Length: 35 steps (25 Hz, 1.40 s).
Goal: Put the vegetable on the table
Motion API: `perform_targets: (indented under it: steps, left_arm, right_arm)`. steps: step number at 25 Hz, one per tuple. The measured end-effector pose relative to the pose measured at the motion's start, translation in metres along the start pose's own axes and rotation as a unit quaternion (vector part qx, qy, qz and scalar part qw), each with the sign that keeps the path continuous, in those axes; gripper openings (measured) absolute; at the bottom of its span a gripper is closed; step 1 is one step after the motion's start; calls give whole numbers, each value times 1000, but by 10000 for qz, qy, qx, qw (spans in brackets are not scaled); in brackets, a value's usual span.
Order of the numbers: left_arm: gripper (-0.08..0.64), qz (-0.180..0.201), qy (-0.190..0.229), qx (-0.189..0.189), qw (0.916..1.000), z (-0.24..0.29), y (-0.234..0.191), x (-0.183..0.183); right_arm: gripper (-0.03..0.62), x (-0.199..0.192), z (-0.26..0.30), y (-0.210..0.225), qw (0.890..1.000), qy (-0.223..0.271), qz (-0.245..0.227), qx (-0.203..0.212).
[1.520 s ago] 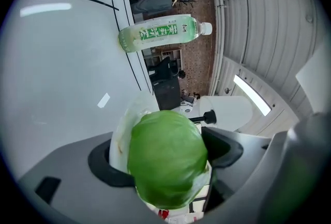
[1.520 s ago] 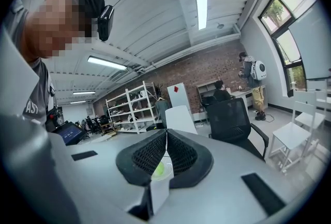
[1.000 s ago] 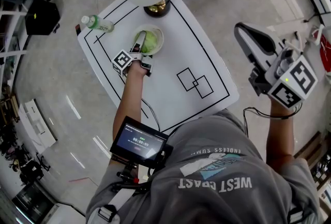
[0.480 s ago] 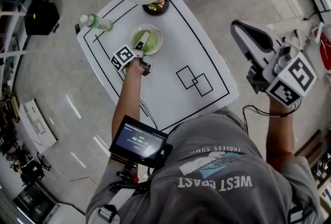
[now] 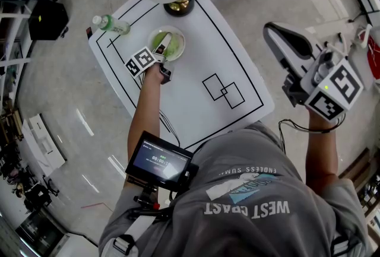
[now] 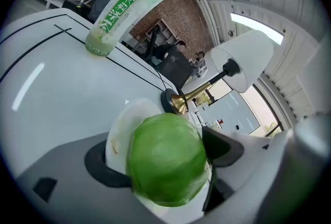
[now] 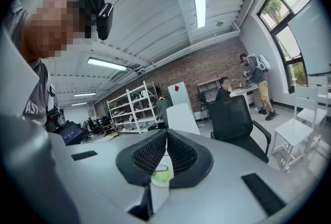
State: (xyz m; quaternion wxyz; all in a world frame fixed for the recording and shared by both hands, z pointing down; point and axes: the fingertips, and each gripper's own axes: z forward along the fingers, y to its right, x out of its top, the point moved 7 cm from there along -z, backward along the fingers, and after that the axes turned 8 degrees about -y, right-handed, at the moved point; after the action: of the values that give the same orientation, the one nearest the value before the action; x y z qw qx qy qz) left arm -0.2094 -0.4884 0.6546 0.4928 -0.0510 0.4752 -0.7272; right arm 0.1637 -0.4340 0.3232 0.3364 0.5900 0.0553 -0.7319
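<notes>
Cabbage (image 6: 168, 160): round, green, smooth-skinned. Likely fairly heavy and firm, with outer leaves that give a little. Waxy, so it could slip or roll. Best hold is across the widest middle, not near the top.

It sits on the white plate (image 6: 119, 130), not yet on the bare table (image 5: 199, 42).

Left claw (image 5: 162, 45) reaches in from 7 o'clock in the head view and straddles the cabbage. The ball fills the gap, with one pad at its 9 o'clock and the other at its 3 o'clock in the left gripper view. It reads as pinching the cabbage with the jaws wide; they have just eased a touch wider with the cabbage still between them. Grip looks roughly mid-height, which is fine.

Plate sits in the table's 11 o'clock part. Lamp (image 6: 240, 65) is at the plate's 12 o'clock and bottle (image 6: 126, 8) at its 10 o'clock. Free tabletop lies at its 5 o'clock.

Right claw (image 7: 165, 150): jaws pressed together, nothing in them. It hangs off the table edge at 3 o'clock, well apart from the plate.
</notes>
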Motion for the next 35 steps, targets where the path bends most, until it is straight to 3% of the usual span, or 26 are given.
perform_targets:
  steps: [9, 17, 26, 35]
  left_arm:
    - [479, 473, -20, 507, 9976, -2, 0, -3]
    - [529, 1069, -9, 976, 9895, -6, 0, 1]
    - [546, 1142, 255, 1338, 9841, -18, -10, 5]
    - [545, 2235, 84, 1806, 9578, -22, 1, 13]
  right_arm:
    - [8, -1, -4, -7, 10000, 9, -28, 1]
    - [8, -1, -5, -12, 10000, 9, -32, 6]
    - [8, -1, -8, -15, 10000, 30, -35, 15]
    - [8, -1, -8, -20, 10000, 47, -54, 61]
